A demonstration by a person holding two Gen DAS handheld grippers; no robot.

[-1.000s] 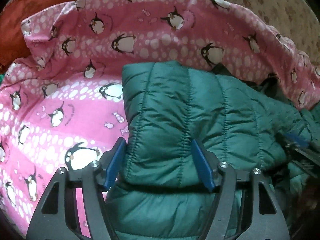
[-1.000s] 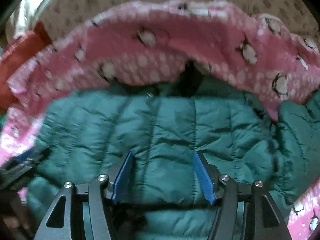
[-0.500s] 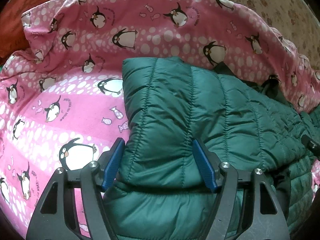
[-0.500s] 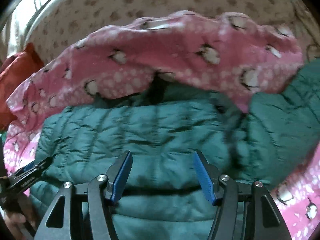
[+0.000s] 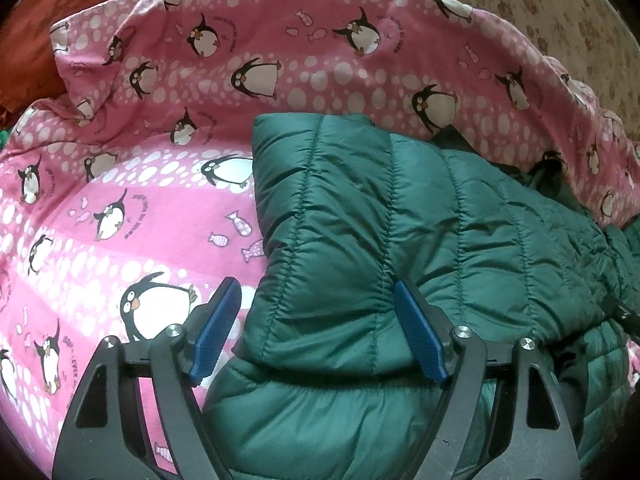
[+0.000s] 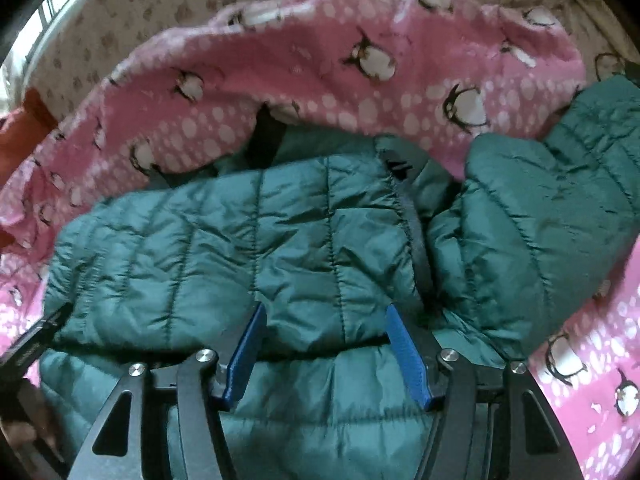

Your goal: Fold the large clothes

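A dark green quilted puffer jacket lies on a pink penguin-print sheet, with one part folded over the rest. My left gripper is open, its blue pads either side of the left end of the folded layer. In the right wrist view the jacket fills the middle and a sleeve lies off to the right. My right gripper is open over the fold edge, gripping nothing. The left gripper's tip shows at the left edge there.
The pink sheet bunches up in a ridge behind the jacket. Beyond it is a beige patterned bedcover. An orange-red cloth lies at the far left.
The right gripper's view has swung left, so the sleeve now shows on the right. The left gripper has drawn back slightly, and the right gripper has dropped out of its view. Both stay open.
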